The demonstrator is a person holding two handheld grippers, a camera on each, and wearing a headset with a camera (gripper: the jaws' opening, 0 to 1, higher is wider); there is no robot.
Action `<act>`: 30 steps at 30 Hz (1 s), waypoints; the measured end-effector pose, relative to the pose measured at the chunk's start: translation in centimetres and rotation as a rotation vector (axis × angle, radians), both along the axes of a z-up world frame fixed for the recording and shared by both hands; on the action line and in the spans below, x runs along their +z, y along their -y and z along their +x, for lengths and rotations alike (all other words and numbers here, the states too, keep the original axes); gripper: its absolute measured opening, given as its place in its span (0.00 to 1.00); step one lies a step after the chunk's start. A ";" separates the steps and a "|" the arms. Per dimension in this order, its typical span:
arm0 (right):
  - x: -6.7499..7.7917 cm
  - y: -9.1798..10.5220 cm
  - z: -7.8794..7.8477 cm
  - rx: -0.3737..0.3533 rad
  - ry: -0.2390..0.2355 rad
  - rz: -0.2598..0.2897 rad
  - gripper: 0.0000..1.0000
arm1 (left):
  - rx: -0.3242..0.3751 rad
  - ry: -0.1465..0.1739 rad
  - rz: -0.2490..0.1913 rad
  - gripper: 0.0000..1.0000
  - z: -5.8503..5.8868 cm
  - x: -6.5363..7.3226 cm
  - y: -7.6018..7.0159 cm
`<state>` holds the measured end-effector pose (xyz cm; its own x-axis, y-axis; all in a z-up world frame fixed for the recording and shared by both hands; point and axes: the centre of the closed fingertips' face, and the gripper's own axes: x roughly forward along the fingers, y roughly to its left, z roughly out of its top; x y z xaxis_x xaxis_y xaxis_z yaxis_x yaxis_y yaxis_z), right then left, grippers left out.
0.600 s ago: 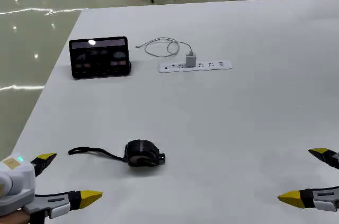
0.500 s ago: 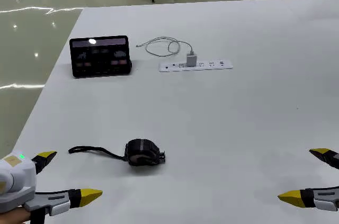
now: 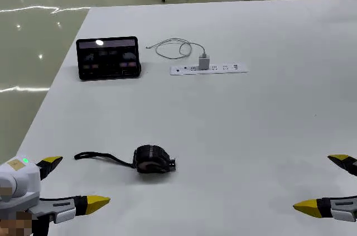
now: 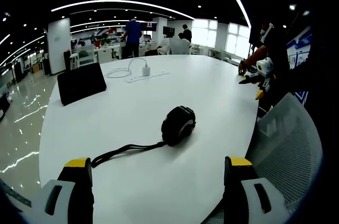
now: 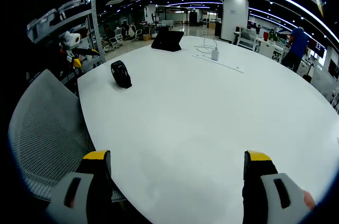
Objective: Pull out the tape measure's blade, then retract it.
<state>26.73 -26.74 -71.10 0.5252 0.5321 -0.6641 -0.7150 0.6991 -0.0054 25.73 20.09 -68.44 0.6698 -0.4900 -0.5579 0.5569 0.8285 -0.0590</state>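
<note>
Tape measure [image 3: 152, 160] ahead of left fingers [image 3: 96, 203], apart

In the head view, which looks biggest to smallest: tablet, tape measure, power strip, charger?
1. tablet
2. tape measure and power strip look about alike: the strip is longer but thin, and farther away
3. charger, smallest
</note>
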 end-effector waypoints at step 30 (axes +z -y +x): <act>1.3 -4.5 3.7 0.135 0.042 0.006 1.00 | -0.268 -0.046 0.042 1.00 3.0 -0.1 4.3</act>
<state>30.39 -22.20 -69.82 0.4757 0.6038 -0.6396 -0.8021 0.5963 -0.0336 28.70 15.82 -68.55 0.4929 -0.6217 -0.6087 0.7538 0.6545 -0.0581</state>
